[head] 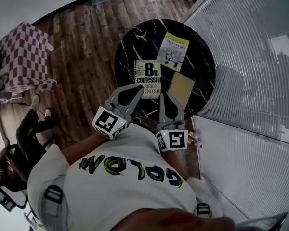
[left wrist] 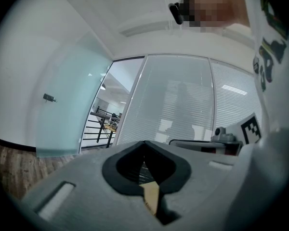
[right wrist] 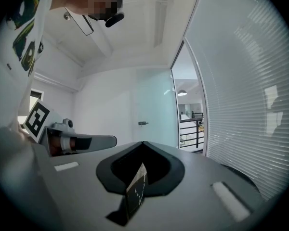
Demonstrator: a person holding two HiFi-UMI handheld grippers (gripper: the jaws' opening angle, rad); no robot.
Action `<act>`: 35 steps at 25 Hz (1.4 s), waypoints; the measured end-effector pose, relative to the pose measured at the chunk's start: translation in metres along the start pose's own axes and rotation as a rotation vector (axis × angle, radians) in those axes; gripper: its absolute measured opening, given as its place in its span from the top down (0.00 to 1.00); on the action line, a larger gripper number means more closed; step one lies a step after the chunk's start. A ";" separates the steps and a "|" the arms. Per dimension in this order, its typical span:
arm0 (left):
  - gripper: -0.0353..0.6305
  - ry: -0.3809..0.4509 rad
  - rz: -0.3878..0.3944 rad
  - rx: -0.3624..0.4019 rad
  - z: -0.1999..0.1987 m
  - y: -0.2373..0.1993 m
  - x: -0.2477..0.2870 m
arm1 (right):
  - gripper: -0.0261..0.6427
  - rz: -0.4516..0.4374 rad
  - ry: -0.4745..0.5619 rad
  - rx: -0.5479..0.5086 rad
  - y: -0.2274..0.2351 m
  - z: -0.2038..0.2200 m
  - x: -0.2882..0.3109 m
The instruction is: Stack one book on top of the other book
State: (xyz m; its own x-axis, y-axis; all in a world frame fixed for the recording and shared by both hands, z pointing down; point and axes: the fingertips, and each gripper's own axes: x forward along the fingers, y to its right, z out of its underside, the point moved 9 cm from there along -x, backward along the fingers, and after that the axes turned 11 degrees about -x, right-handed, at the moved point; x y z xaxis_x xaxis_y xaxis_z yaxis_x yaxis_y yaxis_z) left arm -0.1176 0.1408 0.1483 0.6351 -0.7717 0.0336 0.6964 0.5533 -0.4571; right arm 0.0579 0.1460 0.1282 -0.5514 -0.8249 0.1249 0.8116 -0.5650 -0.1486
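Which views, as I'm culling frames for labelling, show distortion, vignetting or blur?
Head view: fisheye bows the glass wall, yet the 8th confession book reads sharp. Left gripper view: black vignetted corners; the shut left tongs loom close and slightly soft. Right gripper view: same vignette, the blinds curve, right tongs shut too.

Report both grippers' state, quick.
Left gripper: closed, holding nothing.
Right gripper: closed, holding nothing.

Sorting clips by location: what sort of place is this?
Likely an office: glass partitions with blinds, a frosted glass door, and a small round black marble table on wood-look flooring.
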 end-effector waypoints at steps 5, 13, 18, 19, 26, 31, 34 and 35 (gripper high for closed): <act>0.94 -0.019 0.006 0.003 0.001 0.006 0.008 | 0.96 -0.002 0.003 0.008 0.006 0.000 0.001; 0.94 -0.049 -0.042 -0.032 0.016 0.007 0.017 | 0.96 -0.021 -0.042 0.033 0.020 0.016 -0.003; 0.94 -0.101 -0.065 -0.093 0.040 0.005 0.018 | 0.96 -0.042 -0.089 0.059 0.023 0.034 -0.008; 0.94 -0.109 -0.071 -0.102 0.043 0.004 0.018 | 0.96 -0.048 -0.096 0.063 0.023 0.037 -0.008; 0.94 -0.124 -0.090 -0.091 0.048 0.008 0.023 | 0.96 -0.060 -0.110 0.064 0.028 0.045 -0.011; 0.91 -0.136 -0.103 -0.083 0.055 0.000 0.029 | 0.96 -0.070 -0.123 0.061 0.034 0.054 -0.005; 0.90 -0.158 -0.114 -0.082 0.062 -0.011 0.033 | 0.92 -0.081 -0.147 0.076 0.037 0.066 0.001; 0.90 -0.165 -0.120 -0.083 0.065 -0.015 0.034 | 0.90 -0.085 -0.158 0.085 0.038 0.071 0.004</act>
State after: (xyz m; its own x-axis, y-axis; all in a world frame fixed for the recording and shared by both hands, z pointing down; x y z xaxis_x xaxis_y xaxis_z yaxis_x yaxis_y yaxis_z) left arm -0.0847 0.1264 0.2140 0.6004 -0.7648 0.2338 0.7444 0.4276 -0.5129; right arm 0.1006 0.1223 0.1928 -0.5865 -0.7574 0.2870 0.7808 -0.6230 -0.0484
